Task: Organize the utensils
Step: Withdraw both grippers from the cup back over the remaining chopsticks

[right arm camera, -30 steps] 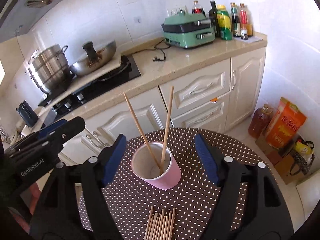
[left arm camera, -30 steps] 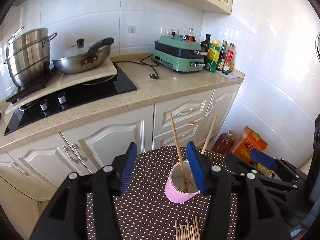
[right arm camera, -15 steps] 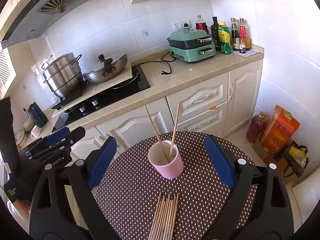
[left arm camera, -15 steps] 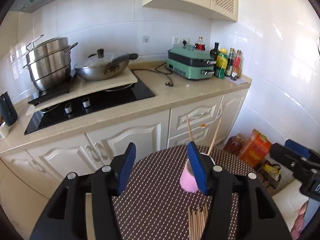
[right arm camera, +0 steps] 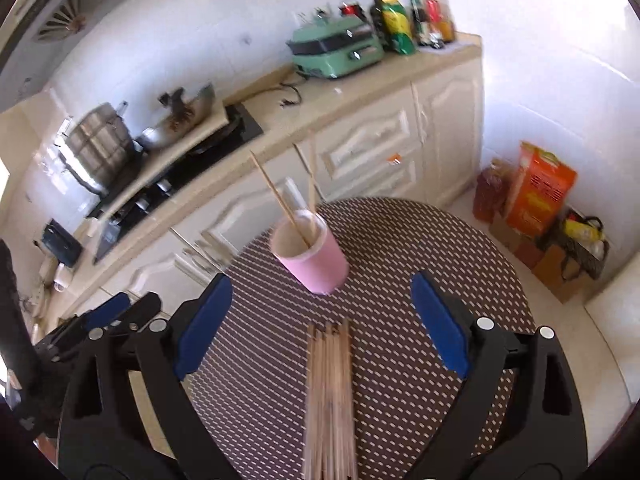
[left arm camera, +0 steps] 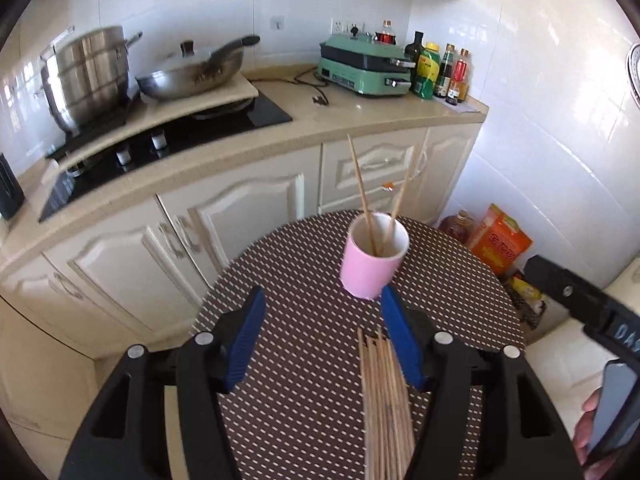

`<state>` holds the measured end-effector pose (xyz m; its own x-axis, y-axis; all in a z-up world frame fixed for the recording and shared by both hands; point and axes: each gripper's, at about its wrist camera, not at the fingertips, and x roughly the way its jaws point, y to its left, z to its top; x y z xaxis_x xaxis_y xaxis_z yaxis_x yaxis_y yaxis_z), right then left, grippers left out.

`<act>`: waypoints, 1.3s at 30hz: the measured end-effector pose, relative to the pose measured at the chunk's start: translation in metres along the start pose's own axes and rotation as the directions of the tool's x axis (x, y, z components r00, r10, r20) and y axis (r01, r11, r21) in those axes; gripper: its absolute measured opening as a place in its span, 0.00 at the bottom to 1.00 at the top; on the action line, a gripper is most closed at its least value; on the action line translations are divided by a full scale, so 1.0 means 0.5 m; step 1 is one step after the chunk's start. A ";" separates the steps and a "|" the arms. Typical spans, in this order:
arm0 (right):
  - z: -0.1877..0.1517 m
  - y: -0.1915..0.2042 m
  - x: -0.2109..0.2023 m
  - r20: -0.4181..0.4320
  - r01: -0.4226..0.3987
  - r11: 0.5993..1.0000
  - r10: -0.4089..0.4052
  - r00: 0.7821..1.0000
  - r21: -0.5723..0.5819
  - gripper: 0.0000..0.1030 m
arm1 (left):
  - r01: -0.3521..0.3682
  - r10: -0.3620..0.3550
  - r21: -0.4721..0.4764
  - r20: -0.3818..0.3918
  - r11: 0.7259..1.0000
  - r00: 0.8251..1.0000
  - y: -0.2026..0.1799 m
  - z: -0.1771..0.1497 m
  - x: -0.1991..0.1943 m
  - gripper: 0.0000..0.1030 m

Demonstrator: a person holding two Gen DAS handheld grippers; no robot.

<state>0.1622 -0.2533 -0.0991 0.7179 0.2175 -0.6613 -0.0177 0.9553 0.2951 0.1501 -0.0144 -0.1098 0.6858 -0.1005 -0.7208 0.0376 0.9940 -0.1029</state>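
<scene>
A pink cup (left arm camera: 374,262) stands on the round dotted table (left arm camera: 300,360) with two wooden chopsticks (left arm camera: 362,192) leaning in it. A bundle of several chopsticks (left arm camera: 386,400) lies flat on the table in front of the cup. My left gripper (left arm camera: 322,336) is open and empty above the table, the bundle by its right finger. In the right wrist view the cup (right arm camera: 314,258) and the bundle (right arm camera: 330,392) show too. My right gripper (right arm camera: 322,320) is open and empty, with the bundle lying between its fingers.
A kitchen counter (left arm camera: 280,132) with cabinets runs behind the table. It carries a steel pot (left arm camera: 86,76), a wok (left arm camera: 192,72), a green appliance (left arm camera: 366,66) and bottles (left arm camera: 440,72). An orange bag (left arm camera: 498,244) and an oil bottle stand on the floor at the right.
Both grippers have pulled back and up from the cup and now tilt down over the chopstick bundle. Both stay open and empty. The cup has not moved.
</scene>
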 end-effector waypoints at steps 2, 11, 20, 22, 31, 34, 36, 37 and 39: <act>-0.022 -0.011 0.007 -0.012 0.034 0.999 -0.034 0.999 -0.002 0.87 | 0.026 -0.027 -0.020 -0.031 0.999 0.999 0.000 -0.017 0.014 0.58; -0.107 -0.042 0.080 -0.166 0.098 0.995 -0.096 0.981 0.000 0.87 | -0.005 -0.004 -0.059 -0.160 0.998 0.987 0.019 -0.094 0.087 0.58; -0.193 -0.060 0.166 -0.309 0.029 1.000 -0.029 0.951 -0.005 0.87 | -0.051 0.068 0.091 -0.198 0.995 0.978 0.004 -0.141 0.141 0.58; -0.218 -0.064 0.187 -0.352 0.067 0.997 -0.079 0.933 -0.046 0.87 | -0.059 0.084 0.120 -0.219 0.991 0.972 0.002 -0.157 0.155 0.58; -0.287 -0.094 0.230 -0.415 0.138 0.988 -0.155 0.897 -0.070 0.87 | -0.055 0.091 0.119 -0.322 0.991 0.942 0.012 -0.224 0.197 0.58; -0.303 -0.085 0.237 -0.411 0.132 0.985 -0.167 0.896 -0.112 0.87 | -0.043 0.076 0.101 -0.343 0.994 0.936 0.016 -0.236 0.206 0.58; -0.325 -0.073 0.249 -0.421 0.131 0.981 -0.181 0.889 -0.144 0.87 | -0.036 0.066 0.090 -0.359 0.995 0.931 0.017 -0.241 0.212 0.58; -0.334 -0.069 0.254 -0.427 0.133 0.978 -0.190 0.884 -0.160 0.87 | -0.035 0.064 0.086 -0.364 0.996 0.929 0.017 -0.243 0.213 0.58; -0.348 -0.062 0.262 -0.433 0.141 0.972 -0.210 0.877 -0.187 0.87 | -0.032 0.060 0.081 -0.376 0.996 0.924 0.018 -0.248 0.217 0.58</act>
<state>0.1358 -0.2197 -0.3148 0.3318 0.0765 -0.9403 -0.0460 0.9968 0.0649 0.1346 -0.0219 -0.2741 0.3627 -0.0496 -0.9306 0.0749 0.9969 -0.0239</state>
